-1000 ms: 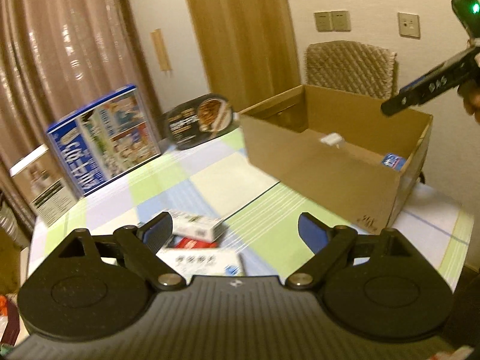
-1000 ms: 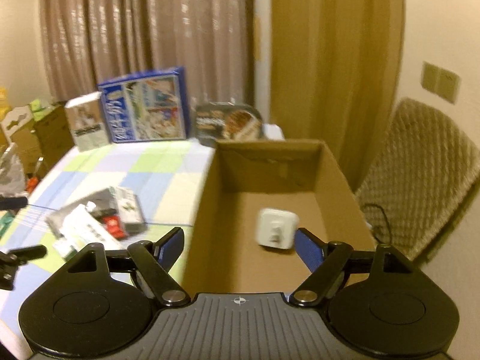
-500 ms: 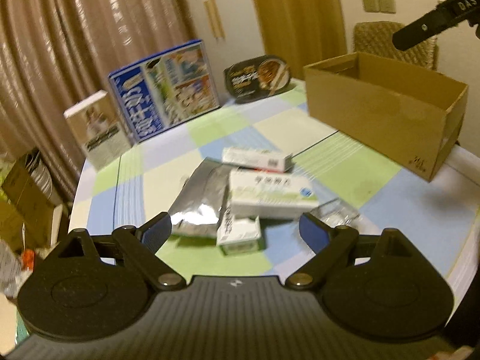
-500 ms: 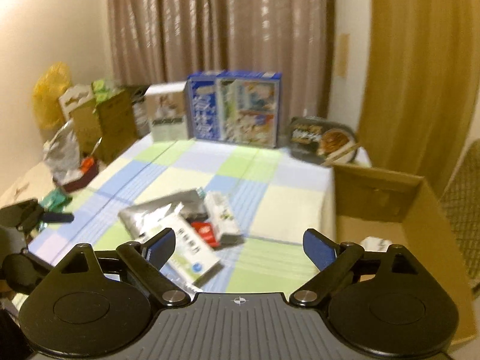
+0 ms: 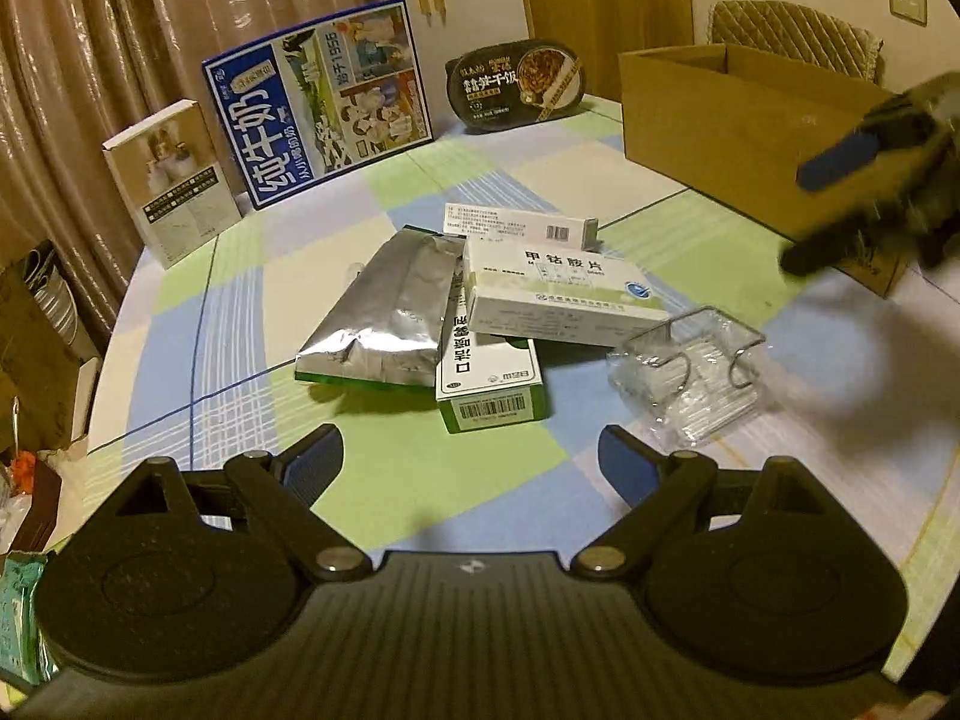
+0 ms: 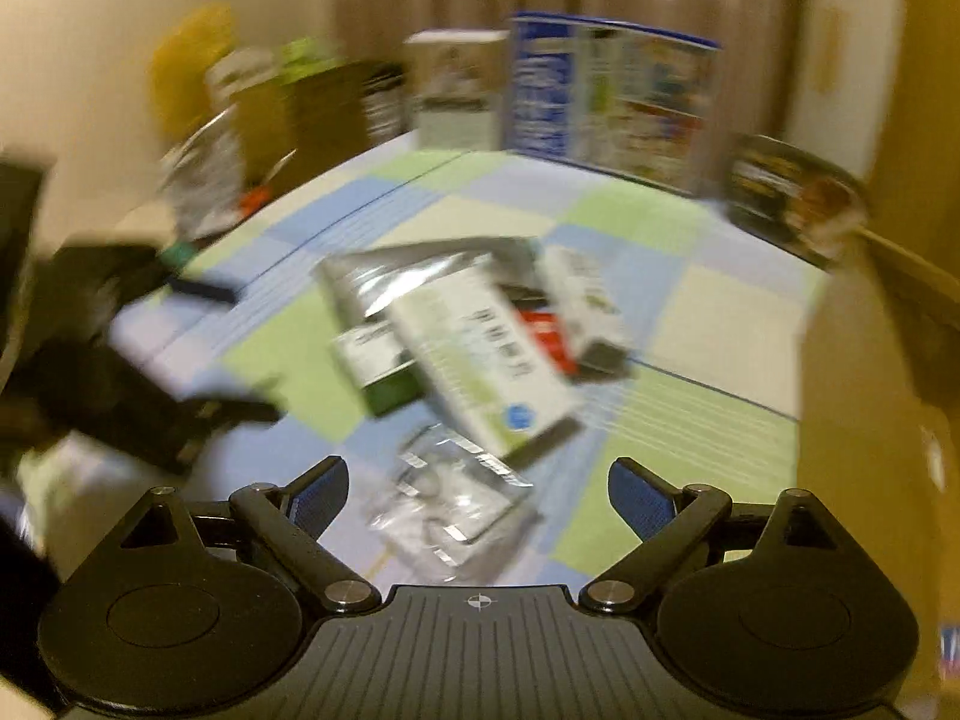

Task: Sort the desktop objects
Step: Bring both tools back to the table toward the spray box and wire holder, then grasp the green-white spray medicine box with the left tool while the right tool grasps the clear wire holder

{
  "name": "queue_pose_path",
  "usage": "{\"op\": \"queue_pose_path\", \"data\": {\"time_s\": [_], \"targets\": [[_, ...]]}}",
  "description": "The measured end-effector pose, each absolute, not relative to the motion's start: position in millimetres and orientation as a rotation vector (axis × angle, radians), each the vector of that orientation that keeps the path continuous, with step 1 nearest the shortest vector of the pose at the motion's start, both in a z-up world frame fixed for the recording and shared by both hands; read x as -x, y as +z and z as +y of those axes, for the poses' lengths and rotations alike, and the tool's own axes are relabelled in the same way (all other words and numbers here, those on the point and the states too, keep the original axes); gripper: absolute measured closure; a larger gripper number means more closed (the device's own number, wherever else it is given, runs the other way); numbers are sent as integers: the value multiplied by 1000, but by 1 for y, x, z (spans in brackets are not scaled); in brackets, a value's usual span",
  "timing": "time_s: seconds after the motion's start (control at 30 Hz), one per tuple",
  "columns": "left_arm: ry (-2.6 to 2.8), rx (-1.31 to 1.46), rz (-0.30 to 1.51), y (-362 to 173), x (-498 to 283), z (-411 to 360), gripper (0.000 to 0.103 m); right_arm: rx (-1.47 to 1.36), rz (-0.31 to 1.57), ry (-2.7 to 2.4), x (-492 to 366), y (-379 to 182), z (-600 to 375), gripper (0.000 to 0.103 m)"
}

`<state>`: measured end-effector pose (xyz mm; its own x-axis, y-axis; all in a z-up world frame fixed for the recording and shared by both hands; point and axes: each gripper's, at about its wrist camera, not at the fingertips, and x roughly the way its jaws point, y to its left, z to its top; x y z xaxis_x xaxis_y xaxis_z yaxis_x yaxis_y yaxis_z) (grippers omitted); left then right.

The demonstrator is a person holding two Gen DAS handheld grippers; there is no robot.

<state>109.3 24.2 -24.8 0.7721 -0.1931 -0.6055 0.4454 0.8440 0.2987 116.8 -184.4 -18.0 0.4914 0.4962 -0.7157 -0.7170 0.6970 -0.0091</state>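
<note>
A pile lies mid-table: a silver foil pouch (image 5: 390, 306), a white medicine box (image 5: 558, 294), a green-and-white box (image 5: 489, 375) under it, a slim white box (image 5: 519, 225) behind, and a clear plastic pack with metal clips (image 5: 696, 378) to the right. My left gripper (image 5: 471, 462) is open and empty, just short of the pile. My right gripper (image 6: 477, 495) is open and empty above the clear pack (image 6: 450, 498); it shows blurred in the left wrist view (image 5: 840, 171). The cardboard box (image 5: 744, 120) stands at the far right.
A blue milk carton box (image 5: 321, 102), a small beige box (image 5: 171, 174) and a black meal tray (image 5: 516, 84) stand along the table's far edge (image 5: 420, 144). A quilted chair (image 5: 792, 30) is behind the cardboard box. Clutter sits left of the table.
Both grippers have pulled back from the cardboard box to the pile. The right gripper has swung left and down over the clear pack, still moving. Both stay open.
</note>
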Motion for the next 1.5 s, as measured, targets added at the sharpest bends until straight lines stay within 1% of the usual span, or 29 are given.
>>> {"op": "queue_pose_path", "data": {"time_s": [0.17, 0.27, 0.33, 0.57, 0.73, 0.87, 1.13, 1.17, 1.2, 1.23, 1.33, 1.5], "targets": [[-375, -438, 614, -33, -131, 23, 13, 509, 777, 822, -118, -50, -167, 12], [-387, -438, 632, -40, -140, 19, 13, 541, 809, 803, -125, -65, -163, 12], [-391, -430, 648, -44, -144, 17, 13, 489, 845, 762, -132, -69, -163, 12], [-376, -402, 666, -42, -157, 8, 13, 100, 1007, 606, -153, -77, -175, 11], [-331, -383, 684, -40, -163, 12, 13, -94, 999, 468, -158, -74, -181, 11], [-305, -334, 715, -40, -169, 18, 13, -137, 952, 410, -157, -70, -174, 11], [-282, -311, 743, -45, -173, 19, 14, -48, 934, 385, -156, -83, -158, 12], [-273, -316, 745, -46, -174, 19, 14, -40, 933, 391, -156, -85, -157, 13], [-266, -316, 746, -46, -175, 20, 14, -25, 927, 400, -156, -84, -156, 25], [-261, -311, 744, -46, -175, 20, 14, -12, 924, 416, -155, -83, -155, 31], [-265, -293, 740, -44, -177, 22, 14, 7, 935, 426, -154, -81, -161, 34], [-298, -298, 747, -47, -179, 14, 14, 34, 926, 391, -148, -77, -180, 35]]}}
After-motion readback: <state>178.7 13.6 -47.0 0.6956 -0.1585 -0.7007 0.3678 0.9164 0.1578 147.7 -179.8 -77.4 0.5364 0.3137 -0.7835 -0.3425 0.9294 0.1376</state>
